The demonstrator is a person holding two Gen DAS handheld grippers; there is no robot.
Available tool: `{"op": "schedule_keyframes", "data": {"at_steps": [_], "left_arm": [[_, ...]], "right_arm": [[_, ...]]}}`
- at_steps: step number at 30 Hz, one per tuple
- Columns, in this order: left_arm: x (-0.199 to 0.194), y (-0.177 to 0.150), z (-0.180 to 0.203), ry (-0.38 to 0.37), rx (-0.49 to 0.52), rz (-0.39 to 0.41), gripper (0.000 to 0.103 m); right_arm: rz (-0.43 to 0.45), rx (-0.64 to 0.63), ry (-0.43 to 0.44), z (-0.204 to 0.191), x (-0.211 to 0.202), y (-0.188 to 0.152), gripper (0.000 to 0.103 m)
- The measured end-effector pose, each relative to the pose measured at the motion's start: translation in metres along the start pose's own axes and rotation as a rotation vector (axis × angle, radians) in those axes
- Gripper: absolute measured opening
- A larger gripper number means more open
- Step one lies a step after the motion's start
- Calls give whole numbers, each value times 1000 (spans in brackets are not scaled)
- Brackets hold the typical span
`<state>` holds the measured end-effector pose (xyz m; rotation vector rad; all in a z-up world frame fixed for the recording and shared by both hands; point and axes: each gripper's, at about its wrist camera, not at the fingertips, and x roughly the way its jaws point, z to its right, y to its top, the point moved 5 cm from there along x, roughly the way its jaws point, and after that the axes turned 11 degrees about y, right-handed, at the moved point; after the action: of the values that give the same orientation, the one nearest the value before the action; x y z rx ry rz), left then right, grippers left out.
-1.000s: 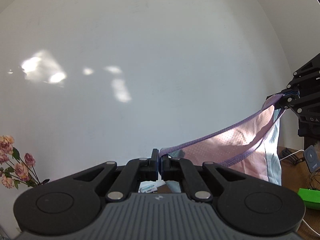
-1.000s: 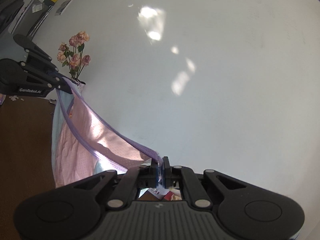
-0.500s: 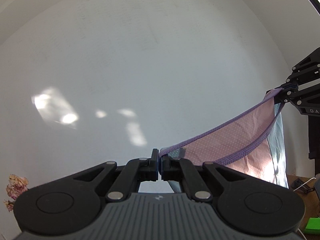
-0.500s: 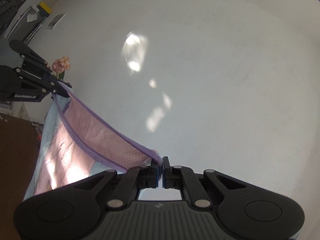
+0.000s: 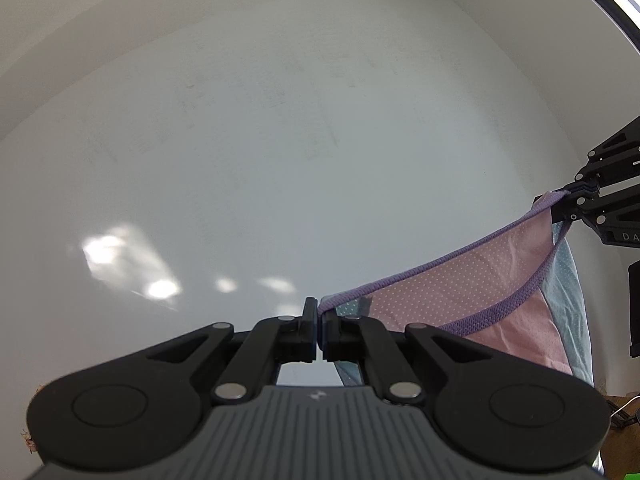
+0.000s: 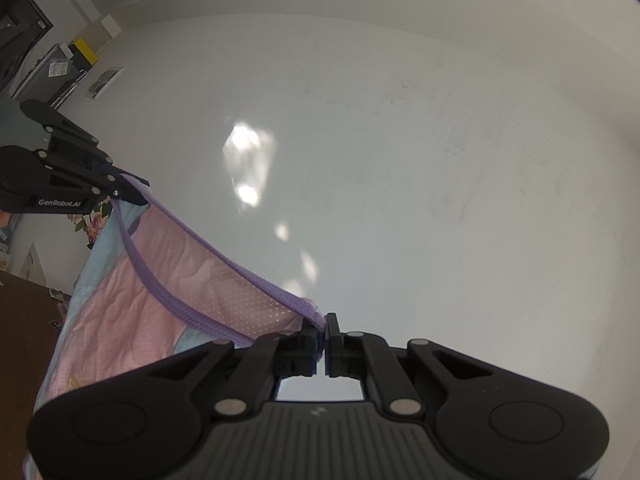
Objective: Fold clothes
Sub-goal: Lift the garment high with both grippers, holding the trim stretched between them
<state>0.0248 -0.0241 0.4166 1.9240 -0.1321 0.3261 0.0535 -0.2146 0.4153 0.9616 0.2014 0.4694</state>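
Garment [image 5: 492, 280] – corners pinched, both grippers' fingers [image 5: 309, 326], hanging between

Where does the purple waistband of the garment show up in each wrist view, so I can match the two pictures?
Left wrist view: the purple waistband runs from the left gripper at bottom centre up to the right gripper at the right edge.
Right wrist view: the waistband runs from the right gripper up-left to the left gripper.
Shared landmark: the sunlit patches on the white wall.

A plain white wall [image 5: 280, 140] fills most of both views, dappled with bright sun patches [image 6: 246, 160], while a brown floor [image 6: 24, 320] and a dark doorway [image 6: 16, 40] edge the right wrist view.
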Motion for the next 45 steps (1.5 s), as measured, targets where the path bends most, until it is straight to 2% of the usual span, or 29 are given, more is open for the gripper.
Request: {"op": "schedule_keyframes", "data": {"at_steps": [5, 11, 20, 25, 27, 29, 31, 33, 36, 40, 45], "left_arm": [[8, -8, 3, -8, 8, -28, 2], [42, -37, 12, -14, 8, -78, 2], [130, -116, 40, -64, 12, -224, 2], [188, -156, 54, -55, 32, -281, 2], [213, -165, 60, -24, 60, -291, 2], [239, -165, 65, 44, 90, -256, 2], [253, -153, 63, 97, 79, -203, 2], [255, -135, 56, 115, 34, -141, 2], [250, -118, 45, 122, 12, -69, 2], [239, -118, 35, 77, -8, -84, 2], [219, -116, 39, 60, 27, -102, 2]], "right_arm": [[-25, 3, 15, -3, 12, -7, 2], [-86, 16, 49, -5, 54, -33, 2], [-218, 91, 110, 2, 157, -104, 2], [-254, 118, 100, 10, 215, -141, 2], [-255, 119, 88, 13, 236, -151, 2], [-237, 107, 16, 19, 261, -154, 2], [-171, 92, -70, 26, 277, -150, 2], [-101, 71, -147, 30, 284, -140, 2], [-15, 70, -200, 40, 268, -123, 2], [8, 61, -193, 44, 259, -115, 2], [-11, 53, -154, 34, 242, -113, 2]]}}
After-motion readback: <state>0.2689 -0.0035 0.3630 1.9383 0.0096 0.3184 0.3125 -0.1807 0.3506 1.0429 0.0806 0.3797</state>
